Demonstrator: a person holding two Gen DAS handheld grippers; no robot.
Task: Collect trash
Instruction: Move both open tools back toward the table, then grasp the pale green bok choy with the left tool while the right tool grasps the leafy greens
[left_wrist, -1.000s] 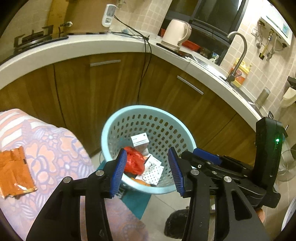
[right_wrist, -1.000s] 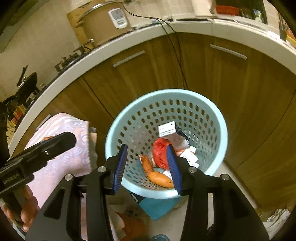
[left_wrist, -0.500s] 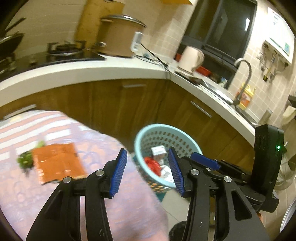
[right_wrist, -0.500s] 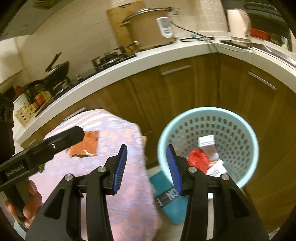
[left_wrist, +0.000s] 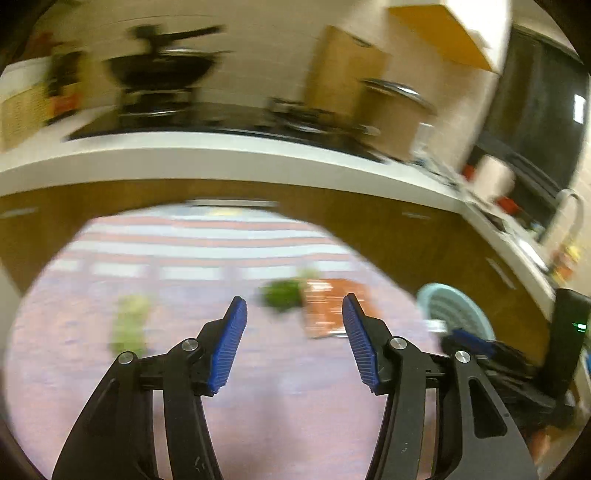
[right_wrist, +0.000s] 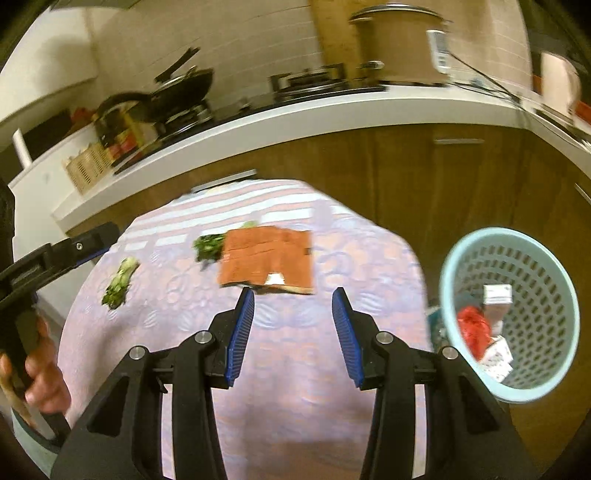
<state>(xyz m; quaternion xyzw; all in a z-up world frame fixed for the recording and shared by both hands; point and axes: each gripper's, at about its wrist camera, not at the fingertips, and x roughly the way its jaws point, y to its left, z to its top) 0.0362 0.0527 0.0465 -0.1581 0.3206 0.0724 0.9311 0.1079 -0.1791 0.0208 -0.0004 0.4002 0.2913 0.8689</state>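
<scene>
An orange wrapper (right_wrist: 267, 260) lies flat on the pink patterned tablecloth (right_wrist: 295, 350), with dark green leaves (right_wrist: 208, 245) at its left edge and a pale green vegetable scrap (right_wrist: 120, 282) further left. My right gripper (right_wrist: 291, 317) is open and empty, just in front of the wrapper. My left gripper (left_wrist: 293, 328) is open and empty above the cloth; its view is blurred, showing the wrapper (left_wrist: 328, 306), the leaves (left_wrist: 282, 293) and the scrap (left_wrist: 131, 321). The light blue basket (right_wrist: 511, 314) stands right of the table, holding a red bag (right_wrist: 472, 328) and a small white box (right_wrist: 496, 295).
A white countertop (right_wrist: 295, 118) on wooden cabinets curves behind the table, carrying a pan, a stove and a rice cooker (right_wrist: 399, 44). The left gripper's body (right_wrist: 51, 258) reaches in from the left in the right wrist view. The basket (left_wrist: 456, 310) shows at the right in the left wrist view.
Both grippers have swung left, away from the basket and over the table. The wrapper and green scraps now lie in front of them. Both stay open and empty.
</scene>
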